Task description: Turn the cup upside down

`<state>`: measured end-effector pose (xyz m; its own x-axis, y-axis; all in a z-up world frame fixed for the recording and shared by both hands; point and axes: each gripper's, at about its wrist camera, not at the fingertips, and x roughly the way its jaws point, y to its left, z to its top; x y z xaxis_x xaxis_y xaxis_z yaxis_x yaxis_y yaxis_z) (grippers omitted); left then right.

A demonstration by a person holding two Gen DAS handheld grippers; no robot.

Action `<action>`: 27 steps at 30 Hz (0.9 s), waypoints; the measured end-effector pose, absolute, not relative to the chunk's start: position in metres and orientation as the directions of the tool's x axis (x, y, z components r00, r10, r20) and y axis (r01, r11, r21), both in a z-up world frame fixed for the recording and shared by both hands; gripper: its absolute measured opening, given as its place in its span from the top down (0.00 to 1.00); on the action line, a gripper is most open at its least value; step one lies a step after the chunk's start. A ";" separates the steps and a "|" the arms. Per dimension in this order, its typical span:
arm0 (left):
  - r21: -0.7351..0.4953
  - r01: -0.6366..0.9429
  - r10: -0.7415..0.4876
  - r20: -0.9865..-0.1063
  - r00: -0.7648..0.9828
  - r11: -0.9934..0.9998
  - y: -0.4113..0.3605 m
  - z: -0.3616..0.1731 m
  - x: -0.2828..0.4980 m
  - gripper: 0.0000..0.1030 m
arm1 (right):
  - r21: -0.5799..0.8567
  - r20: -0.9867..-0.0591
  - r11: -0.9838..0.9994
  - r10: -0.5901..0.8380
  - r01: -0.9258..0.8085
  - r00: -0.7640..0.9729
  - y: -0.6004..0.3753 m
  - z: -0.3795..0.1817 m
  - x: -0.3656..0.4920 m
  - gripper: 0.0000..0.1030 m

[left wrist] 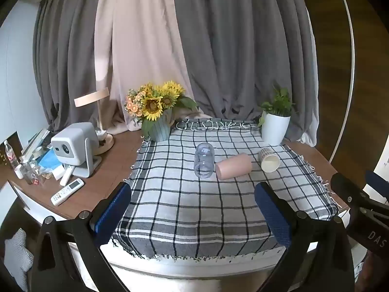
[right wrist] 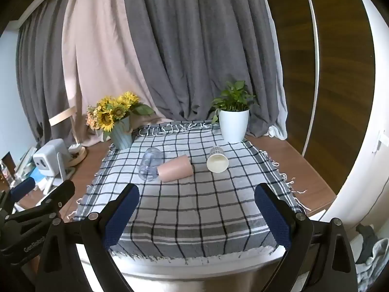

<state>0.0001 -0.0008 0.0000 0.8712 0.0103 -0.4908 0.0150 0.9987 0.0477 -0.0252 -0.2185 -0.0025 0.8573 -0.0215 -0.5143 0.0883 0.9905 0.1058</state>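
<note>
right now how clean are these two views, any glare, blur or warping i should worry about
Left wrist view: sharp at the centre, heavy fisheye bend at the edges, dark corners; the clear cup is faint against the cloth. Right wrist view: same warping, soft even light, no harsh glare; the pink cup and paper cup read clearly, with only faint shadows.

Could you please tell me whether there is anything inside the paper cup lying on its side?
The paper cup lies with its mouth toward the camera; its visible interior is plain white and looks empty. The deepest part near the bottom is not clearly visible.
</note>
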 end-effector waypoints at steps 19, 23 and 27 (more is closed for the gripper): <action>0.011 0.024 -0.016 -0.480 0.877 1.000 -0.009 0.006 -0.004 0.00 | 0.096 -0.490 0.992 -0.023 0.080 0.872 -0.225 0.002 -0.030 0.07; 0.011 0.017 -0.010 -0.471 0.882 1.000 -0.012 0.009 -0.006 0.00 | 0.098 -0.488 0.992 -0.025 0.083 0.872 -0.227 0.003 -0.030 0.07; 0.004 0.019 -0.015 -0.472 0.882 1.000 -0.015 0.009 -0.005 0.00 | 0.098 -0.486 0.991 -0.028 0.086 0.873 -0.229 0.004 -0.032 0.07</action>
<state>-0.0054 -0.0155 0.0087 0.8817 -0.0150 -0.4716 0.0194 0.9998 0.0045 -0.0316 -0.2293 0.0039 0.8733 -0.0276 -0.4864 0.0859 0.9915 0.0980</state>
